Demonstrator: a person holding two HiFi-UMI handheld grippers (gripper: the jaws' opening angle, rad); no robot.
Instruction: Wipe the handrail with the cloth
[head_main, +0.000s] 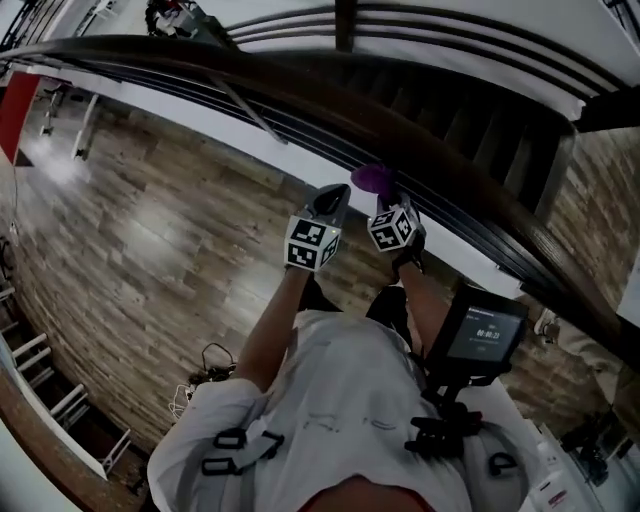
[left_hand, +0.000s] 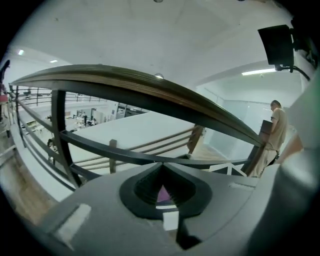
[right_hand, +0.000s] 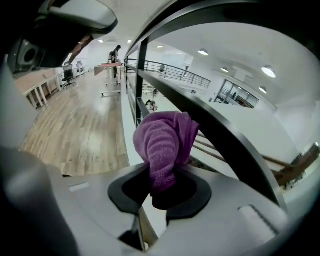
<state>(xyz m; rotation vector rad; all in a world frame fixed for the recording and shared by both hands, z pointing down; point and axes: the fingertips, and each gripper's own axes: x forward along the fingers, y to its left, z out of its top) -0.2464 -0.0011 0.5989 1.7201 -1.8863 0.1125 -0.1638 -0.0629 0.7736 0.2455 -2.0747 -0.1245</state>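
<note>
**Cloth gripped and raised to the railing; no wiping contact visible**

Head view, looking steeply down. The wooden handrail (head_main: 250, 70) sweeps across the frame from 10 o'clock to 4 o'clock. The two grippers are held side by side near the centre, both pointing toward 12 o'clock.

The right gripper (head_main: 388, 200) has its jaws closed on the purple cloth (head_main: 370, 178). The cloth bunches out at the 12 o'clock end of the jaws, near the handrail's near edge. In the right gripper view, the cloth (right_hand: 165, 145) rises from the right gripper (right_hand: 161, 181) in front of a dark railing bar (right_hand: 235, 145). Whether it touches that bar cannot be told.

The left gripper (head_main: 335, 200) is just beside the right one, at its 9 o'clock. In the left gripper view, the left gripper (left_hand: 162, 170) has its jaws brought together at the tips, with nothing clamped. A small purple patch shows in the hollow behind the tips; what it is cannot be told. The handrail (left_hand: 150, 92) arches above the jaws, from 9 o'clock to 3 o'clock.

Progress, as judged: the cloth is in hand and brought up to the railing. No view shows it pressed onto the handrail, so the whole wipe along the rail appears to remain.

Count: one handrail, one cloth, two grippers, and several thin bars under the rail.
</note>
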